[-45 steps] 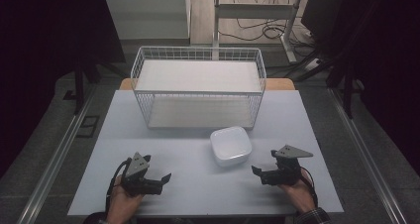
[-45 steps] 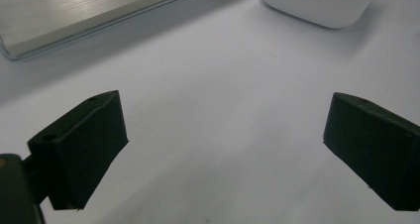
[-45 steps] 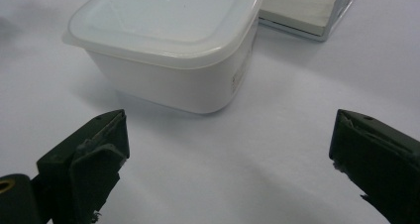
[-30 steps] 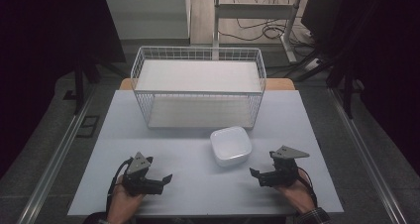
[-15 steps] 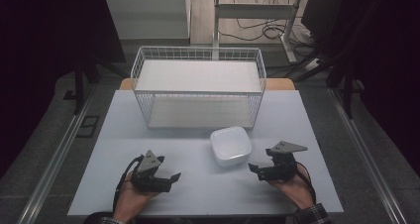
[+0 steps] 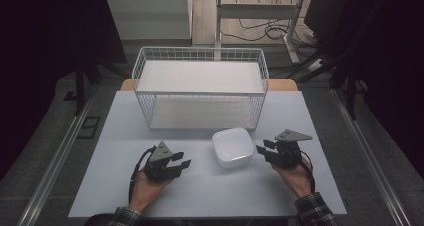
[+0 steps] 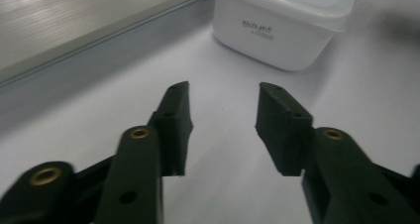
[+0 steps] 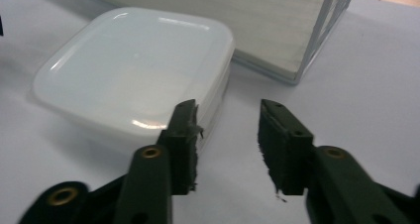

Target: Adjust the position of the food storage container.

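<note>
The white lidded box (image 6: 232, 146) sits on the bench (image 6: 115, 136) between the two tongs, touched by neither. The left tongs (image 6: 181, 163) and right tongs (image 6: 262, 150) have just been closing, jaws part-way apart with nothing between them. Judging by this, gripping and moving the box, perhaps into the wire basket (image 6: 200, 93) beyond, remains undone.

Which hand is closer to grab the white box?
Probably the right gripper: it sits just beside the white lidded container, its jaws almost at the lid's edge. The left gripper faces it across bare table.
</note>
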